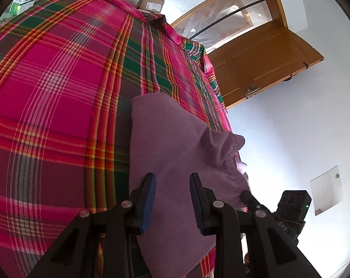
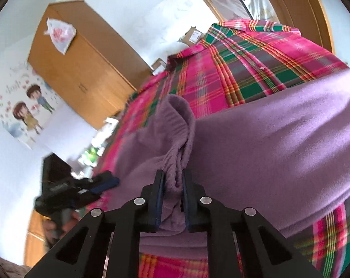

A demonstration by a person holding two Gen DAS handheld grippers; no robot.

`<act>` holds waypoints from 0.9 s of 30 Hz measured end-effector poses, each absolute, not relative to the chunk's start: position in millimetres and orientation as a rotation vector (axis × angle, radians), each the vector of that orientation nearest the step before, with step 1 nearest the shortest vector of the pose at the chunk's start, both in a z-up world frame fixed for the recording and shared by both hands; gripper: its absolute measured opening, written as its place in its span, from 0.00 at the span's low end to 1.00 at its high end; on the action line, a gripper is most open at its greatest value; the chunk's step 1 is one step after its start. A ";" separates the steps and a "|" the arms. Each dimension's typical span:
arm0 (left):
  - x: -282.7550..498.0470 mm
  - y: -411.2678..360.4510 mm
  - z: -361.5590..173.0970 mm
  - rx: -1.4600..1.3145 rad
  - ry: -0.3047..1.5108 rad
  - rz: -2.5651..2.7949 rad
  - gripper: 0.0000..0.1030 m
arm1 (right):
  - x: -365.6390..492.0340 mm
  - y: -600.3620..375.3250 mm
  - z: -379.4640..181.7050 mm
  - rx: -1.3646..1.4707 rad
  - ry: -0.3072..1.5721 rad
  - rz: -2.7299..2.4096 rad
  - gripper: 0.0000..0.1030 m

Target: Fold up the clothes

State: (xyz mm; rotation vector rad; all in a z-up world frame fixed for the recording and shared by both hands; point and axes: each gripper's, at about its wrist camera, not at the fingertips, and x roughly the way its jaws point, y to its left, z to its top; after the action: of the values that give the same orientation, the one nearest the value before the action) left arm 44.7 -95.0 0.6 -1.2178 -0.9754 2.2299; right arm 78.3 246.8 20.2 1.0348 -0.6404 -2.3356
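A purple fleece garment (image 1: 175,143) lay on a bed covered by a pink, green and red plaid sheet (image 1: 59,74), close to the sheet's near edge; it looked already doubled over, one smooth broad panel running off to the right in the right wrist view, a gathered, elastic-looking hem bunched up toward the middle. The right gripper (image 2: 172,199) had its two blue-padded fingers (image 2: 158,197) pressed in on that bunched hem, a thick wad of purple cloth pinched between them and rising in pleats just above the tips; the left gripper (image 1: 172,199) hung over the garment with its jaws spread apart, flat purple fabric showing in the gap, the pads (image 1: 149,199) not squeezing anything, though whether they touched the cloth I could not tell. In the left wrist view the right gripper's tip appeared at the garment's far corner, touching the fleece there; in the right wrist view the left one sat blurred off to the side, near the edge of the bed. A wooden wardrobe (image 2: 82,69) stood against the white wall with a plastic bag (image 2: 60,34) hung on it; a wooden door (image 1: 267,64) stood open beyond the bed; cardboard boxes (image 1: 151,3) sat at the far end of the sheet.
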 end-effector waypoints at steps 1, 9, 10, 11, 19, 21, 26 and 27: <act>45.8 -94.3 1.4 -1.216 -0.970 2.231 0.29 | 80.7 248.6 23.3 1.028 -0.660 -2.332 0.14; 43.8 -86.0 -0.7 -1.238 -0.948 2.220 0.29 | 89.7 263.3 12.9 1.078 -0.677 -2.409 0.14; 43.6 -84.9 -1.5 -1.243 -0.944 2.218 0.29 | 88.5 263.9 8.4 1.096 -0.670 -2.414 0.14; 43.5 -84.3 -2.3 -1.247 -0.944 2.215 0.29 | 87.3 263.1 4.8 1.113 -0.654 -2.424 0.15; 44.5 -83.6 -1.6 -1.257 -0.936 2.221 0.29 | 90.0 262.1 17.7 1.042 -0.504 -2.504 0.26; 45.1 -83.4 -1.3 -1.258 -0.934 2.224 0.29 | 91.6 261.6 27.1 0.982 -0.471 -2.526 0.30; 46.1 -82.1 -3.9 -1.271 -0.935 2.218 0.29 | 82.9 249.0 17.0 1.036 -0.385 -2.522 0.32; 46.3 -82.1 -4.2 -1.274 -0.935 2.216 0.29 | 81.3 247.6 11.4 1.067 -0.367 -2.520 0.32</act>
State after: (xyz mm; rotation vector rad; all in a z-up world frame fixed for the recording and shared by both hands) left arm 46.3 -82.1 -4.2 -1.2741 -0.9351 2.2161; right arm 81.3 247.6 11.4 1.0671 -0.3666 -2.5204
